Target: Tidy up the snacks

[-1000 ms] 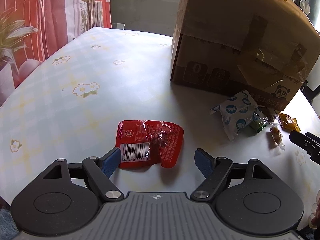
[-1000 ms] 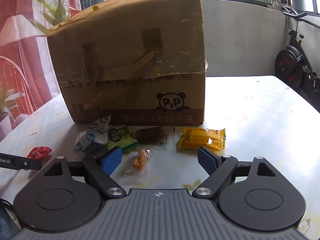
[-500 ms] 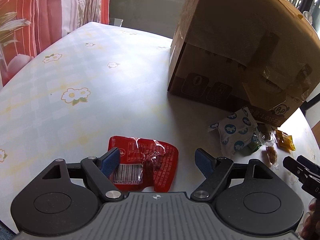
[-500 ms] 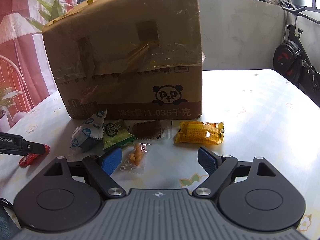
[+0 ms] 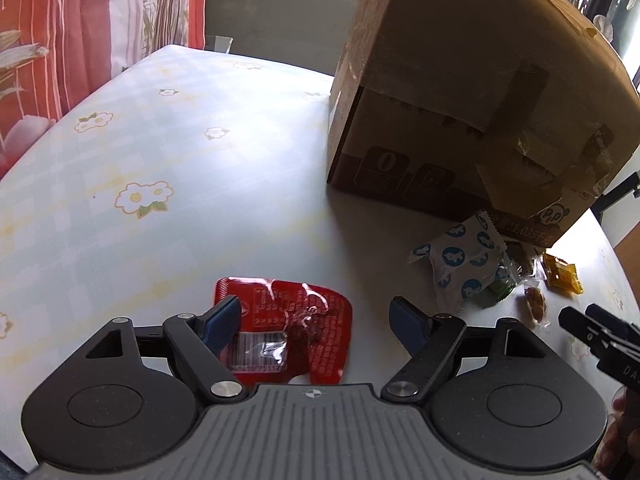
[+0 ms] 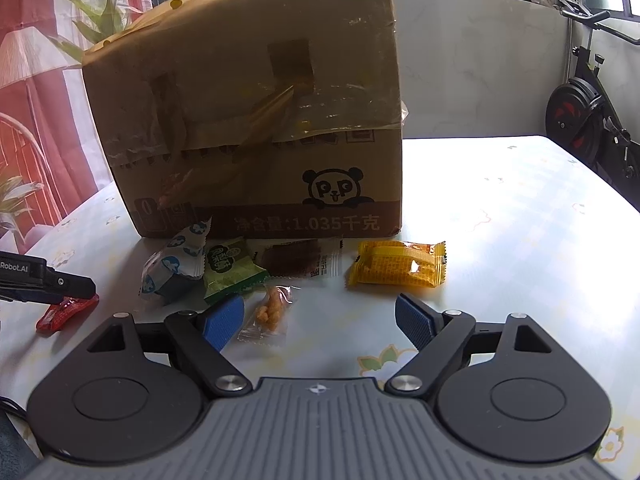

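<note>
A red snack packet lies flat on the flowered tablecloth, between the blue pads of my open left gripper, with its left end under the left pad. In the right wrist view my open right gripper hovers just before a row of snacks: a small clear packet of orange bits by its left pad, a yellow packet, a brown one, a green one and a white-and-blue one. Nothing is held. The red packet shows under the left gripper's finger.
A tall taped cardboard box with a panda print stands right behind the snack row. An exercise bike stands beyond the table's right edge and a red curtain hangs to the left. One right gripper finger shows near the snacks.
My left gripper has come forward over the red packet, which now lies deeper between its pads. The right gripper has stayed where it was.
</note>
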`<action>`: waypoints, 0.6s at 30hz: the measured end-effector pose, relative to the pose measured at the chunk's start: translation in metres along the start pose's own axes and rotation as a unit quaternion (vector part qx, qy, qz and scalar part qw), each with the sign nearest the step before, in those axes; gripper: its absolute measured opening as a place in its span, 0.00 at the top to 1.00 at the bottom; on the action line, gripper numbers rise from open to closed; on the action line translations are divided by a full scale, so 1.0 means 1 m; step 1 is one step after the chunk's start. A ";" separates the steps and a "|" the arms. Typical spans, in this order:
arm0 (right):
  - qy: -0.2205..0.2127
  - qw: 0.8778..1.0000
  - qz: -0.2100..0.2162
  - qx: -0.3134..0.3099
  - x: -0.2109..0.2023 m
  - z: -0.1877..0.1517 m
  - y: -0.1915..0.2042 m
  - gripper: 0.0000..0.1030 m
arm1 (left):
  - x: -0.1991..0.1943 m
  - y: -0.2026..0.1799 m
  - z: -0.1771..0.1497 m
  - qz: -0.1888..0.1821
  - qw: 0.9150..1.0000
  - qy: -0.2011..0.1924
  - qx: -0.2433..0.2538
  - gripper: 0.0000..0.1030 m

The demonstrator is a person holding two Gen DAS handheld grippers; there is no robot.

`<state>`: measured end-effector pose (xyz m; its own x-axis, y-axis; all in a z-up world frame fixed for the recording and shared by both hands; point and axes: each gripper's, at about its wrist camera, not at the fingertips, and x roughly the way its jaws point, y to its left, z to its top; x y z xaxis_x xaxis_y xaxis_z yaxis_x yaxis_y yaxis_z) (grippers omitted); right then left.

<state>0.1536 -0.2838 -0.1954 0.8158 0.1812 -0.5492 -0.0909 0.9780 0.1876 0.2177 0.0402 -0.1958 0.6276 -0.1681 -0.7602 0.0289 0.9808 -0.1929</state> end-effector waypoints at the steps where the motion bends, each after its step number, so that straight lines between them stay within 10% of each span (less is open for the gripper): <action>1: 0.000 1.000 0.000 0.000 0.000 0.000 0.000 0.17 | -0.002 0.000 -0.005 0.013 1.000 -0.001 0.014 0.20; 9: 0.002 1.000 0.001 -0.001 0.001 0.000 0.001 0.17 | 0.001 -0.007 -0.017 0.071 0.995 -0.020 0.072 0.21; 18: 0.000 1.000 -0.001 0.003 0.001 0.000 -0.001 0.17 | -0.006 -0.004 -0.022 0.059 0.995 -0.052 0.061 0.55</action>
<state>0.1545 -0.2844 -0.1956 0.8154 0.1798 -0.5502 -0.0866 0.9777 0.1913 0.1964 0.0354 -0.2045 0.7085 -0.0457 -0.7042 0.0409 0.9989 -0.0236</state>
